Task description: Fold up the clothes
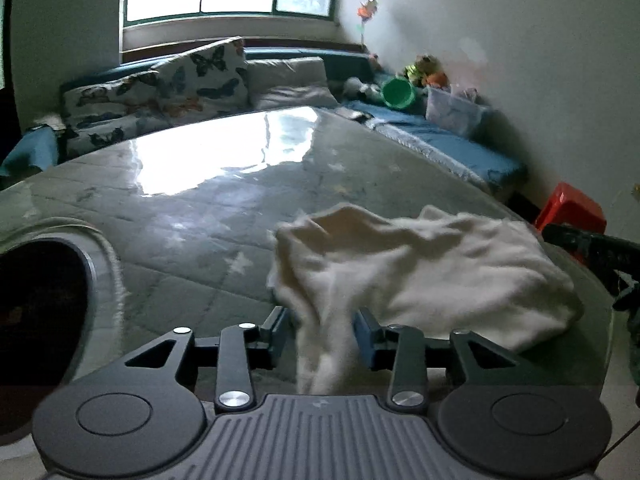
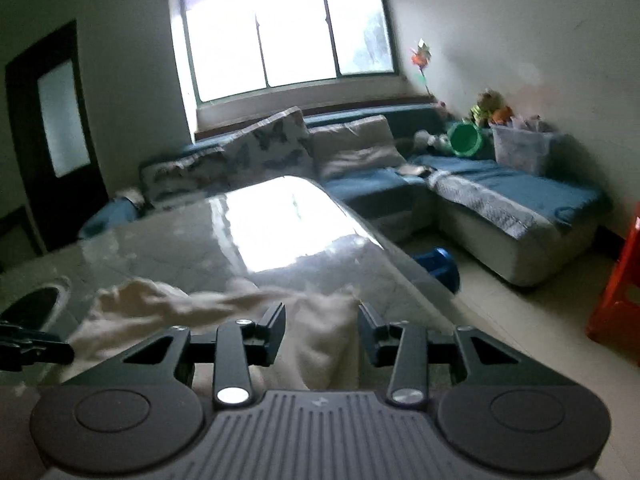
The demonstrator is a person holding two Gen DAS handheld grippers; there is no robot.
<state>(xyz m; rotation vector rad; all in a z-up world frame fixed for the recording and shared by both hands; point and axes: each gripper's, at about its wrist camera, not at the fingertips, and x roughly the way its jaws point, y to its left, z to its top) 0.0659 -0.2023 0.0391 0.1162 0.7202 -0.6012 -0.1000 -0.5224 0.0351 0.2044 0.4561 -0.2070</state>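
Observation:
A crumpled cream-white garment (image 1: 420, 272) lies on the glossy glass-topped table (image 1: 192, 200), near its right side. My left gripper (image 1: 322, 320) is open, with a strip of the garment hanging between its blue-padded fingers. In the right wrist view the same garment (image 2: 224, 312) lies along the table's (image 2: 256, 240) near edge. My right gripper (image 2: 322, 316) is open, with a fold of the cloth between its fingers. The left gripper's black fingers (image 2: 36, 346) show at the far left of the right wrist view. The right gripper's black body (image 1: 592, 248) shows at the right edge of the left wrist view.
A dark oval object (image 1: 40, 312) sits on the table's left side. A blue corner sofa (image 2: 500, 196) with butterfly cushions (image 1: 200, 76), toys, a green bucket (image 2: 464, 140) and a clear bin stands behind. A red stool (image 2: 620, 288) and a blue object (image 2: 436, 268) are on the floor to the right.

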